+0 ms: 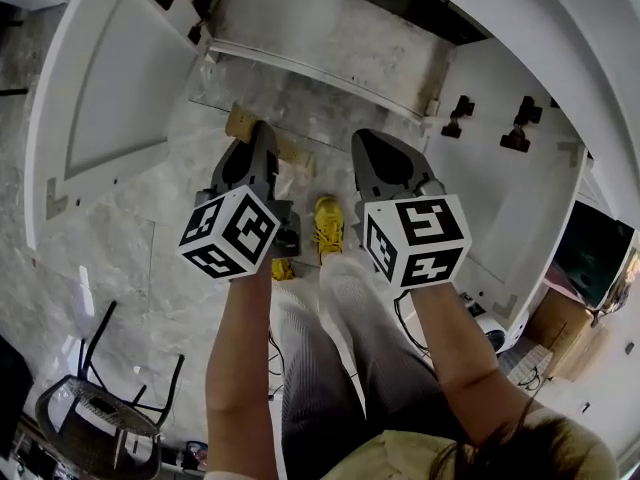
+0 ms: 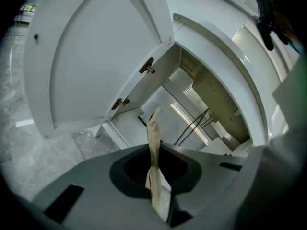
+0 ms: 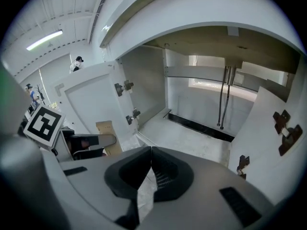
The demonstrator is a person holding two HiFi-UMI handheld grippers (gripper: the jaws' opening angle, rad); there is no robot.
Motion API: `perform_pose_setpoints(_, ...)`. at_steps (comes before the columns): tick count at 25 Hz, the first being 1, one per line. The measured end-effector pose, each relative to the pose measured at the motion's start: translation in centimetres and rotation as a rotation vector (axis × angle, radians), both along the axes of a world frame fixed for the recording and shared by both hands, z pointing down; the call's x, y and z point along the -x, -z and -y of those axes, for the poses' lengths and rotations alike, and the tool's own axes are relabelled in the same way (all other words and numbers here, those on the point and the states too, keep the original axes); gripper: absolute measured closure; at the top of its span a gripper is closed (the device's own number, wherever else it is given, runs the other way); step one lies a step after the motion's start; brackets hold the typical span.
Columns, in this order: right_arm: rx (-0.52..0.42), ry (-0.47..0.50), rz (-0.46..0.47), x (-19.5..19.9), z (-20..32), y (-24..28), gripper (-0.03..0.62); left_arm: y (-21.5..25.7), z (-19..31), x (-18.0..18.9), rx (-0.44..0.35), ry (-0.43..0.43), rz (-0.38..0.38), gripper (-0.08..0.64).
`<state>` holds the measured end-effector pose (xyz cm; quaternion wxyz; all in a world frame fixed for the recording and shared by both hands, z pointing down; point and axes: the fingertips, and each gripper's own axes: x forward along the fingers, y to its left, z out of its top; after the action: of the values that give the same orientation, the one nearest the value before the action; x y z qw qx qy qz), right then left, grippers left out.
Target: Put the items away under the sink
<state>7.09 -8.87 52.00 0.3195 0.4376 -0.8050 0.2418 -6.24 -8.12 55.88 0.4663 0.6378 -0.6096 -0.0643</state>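
- Cardboard piece (image 2: pixel 153 128): flat, tan and matte. It shows edge-on as a thin, slightly wavy strip in the left gripper view, and it's up over the floor just in front of the open cabinet (image 1: pixel 340 38), not inside.
- Left gripper (image 2: pixel 154 147): smooth grey plastic shell with dark ribbed pads, clamped tight on that cardboard.
- Right gripper (image 3: pixel 151 150): same build, with its jaws pressed together and nothing between them.
- Marker cubes (image 1: pixel 232 233): white with chunky black block patterns, one on each gripper.
- Cabinet is glossy white, both doors (image 1: pixel 120 78) are swung wide with dark metal hinges (image 1: pixel 460 116), and the base panel looks pale and a bit scuffed.
- Two thin dark pipes (image 3: pixel 225 95) run down the back wall.
- Floor (image 1: pixel 120 258) is grey marbled stone.
- Yellow shoe (image 1: pixel 328 226) is between the arms, and there's a black wire chair (image 1: pixel 100 418) off to the left.
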Motion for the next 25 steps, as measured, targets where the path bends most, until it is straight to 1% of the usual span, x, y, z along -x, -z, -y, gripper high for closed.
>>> perform_pose_setpoints(4, -0.022, 0.007, -0.014, 0.0, 0.8, -0.6, 0.566, -2.0, 1.0, 0.5, 0.020, 0.060, -0.084, 0.497)
perform_pose_setpoints(6, -0.032, 0.012, -0.021, -0.2, 1.1, -0.8, 0.566, -3.0, 1.8, 0.4, 0.020, 0.077, -0.113, 0.497)
perform_pose_setpoints(13, -0.057, 0.012, -0.061, -1.4, 2.2, -2.8, 0.566, -6.3, 4.7, -0.9, 0.009, 0.077, -0.131, 0.497)
perform_pose_setpoints(18, -0.047, -0.023, -0.065, -3.0, 2.6, -4.1, 0.566, -8.0, 6.6, -2.3, 0.008, 0.086, -0.164, 0.497)
perform_pose_setpoints(22, -0.045, -0.028, -0.078, -3.5, 2.8, -4.9, 0.566, -8.8, 8.0, -2.8, 0.005, 0.098, -0.194, 0.497)
perform_pose_setpoints(25, -0.039, -0.040, -0.075, -3.6, 2.9, -5.5, 0.566, -9.4, 9.1, -2.8, -0.008, 0.091, -0.203, 0.497)
